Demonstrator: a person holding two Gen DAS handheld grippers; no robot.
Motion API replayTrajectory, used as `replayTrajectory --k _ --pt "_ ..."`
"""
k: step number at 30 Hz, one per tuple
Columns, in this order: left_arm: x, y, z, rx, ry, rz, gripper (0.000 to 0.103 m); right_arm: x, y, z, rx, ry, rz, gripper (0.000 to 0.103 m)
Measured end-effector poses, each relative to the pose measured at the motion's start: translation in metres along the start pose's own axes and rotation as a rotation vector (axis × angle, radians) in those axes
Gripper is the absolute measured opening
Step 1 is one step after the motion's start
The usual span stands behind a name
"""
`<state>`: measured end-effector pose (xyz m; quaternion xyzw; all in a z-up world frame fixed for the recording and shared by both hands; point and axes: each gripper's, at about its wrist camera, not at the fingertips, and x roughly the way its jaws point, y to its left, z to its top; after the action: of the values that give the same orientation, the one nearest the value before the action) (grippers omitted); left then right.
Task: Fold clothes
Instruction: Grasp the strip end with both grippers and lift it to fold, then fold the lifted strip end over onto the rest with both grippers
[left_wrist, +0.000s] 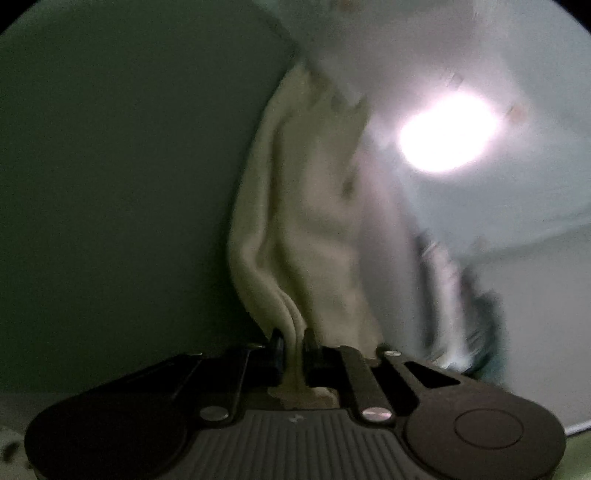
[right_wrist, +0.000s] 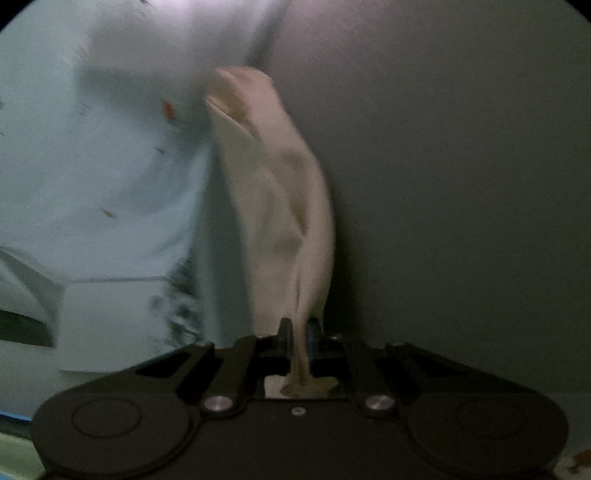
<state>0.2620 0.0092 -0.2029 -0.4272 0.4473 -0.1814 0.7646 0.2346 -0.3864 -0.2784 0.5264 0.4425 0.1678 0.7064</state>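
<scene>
Cream garment (left_wrist: 306, 221) centre frame, left gripper (left_wrist: 293, 347) clenched on its bunched edge, right gripper (right_wrist: 299, 332) likewise pinching cloth

Dim, blurry, glare spot (left_wrist: 445, 134), fisheye vignette

1 cream garment (left_wrist: 314, 229), 2 hand-held grippers: left (left_wrist: 293, 341), right (right_wrist: 299, 330)

Left gripper (left_wrist: 293, 341): I see its jaws nearly together, pads pinching a bunched fold of cream cloth (left_wrist: 295, 221) that rises straight ahead of the fingers. Right gripper (right_wrist: 299, 330): same picture, jaws drawn close, clamped on a thin edge of the cloth. Both point forward and slightly down.
</scene>
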Motion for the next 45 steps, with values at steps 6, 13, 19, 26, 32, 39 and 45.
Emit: replayTrajectory --k 6,13,19,26,32,39,45 --pt "-0.066 -0.059 0.009 0.029 -0.148 -0.164 0.009 -0.049 0.044 0.001 0.063 -0.055 0.189 0.007" --pt "-0.093 -0.072 -0.019 -0.012 -0.155 -0.19 0.01 -0.088 0.053 -0.02 0.152 -0.04 0.263 0.007" --pt "-0.074 -0.057 -0.004 -0.095 -0.153 -0.134 0.01 -0.069 0.031 -0.009 0.294 -0.044 0.241 0.007" --pt "-0.049 -0.074 0.043 -0.069 -0.21 -0.113 0.01 -0.038 0.049 0.028 0.331 -0.064 0.309 0.007" --pt "-0.005 -0.085 0.089 -0.056 -0.212 -0.082 0.01 -0.005 0.056 0.07 0.379 -0.098 0.312 0.007" --pt "0.048 -0.072 0.143 -0.086 -0.164 -0.044 0.01 0.043 0.055 0.126 0.416 -0.111 0.255 0.007" --pt "0.111 -0.042 0.185 -0.152 -0.127 0.039 0.01 0.097 0.033 0.172 0.514 -0.104 0.166 0.007"
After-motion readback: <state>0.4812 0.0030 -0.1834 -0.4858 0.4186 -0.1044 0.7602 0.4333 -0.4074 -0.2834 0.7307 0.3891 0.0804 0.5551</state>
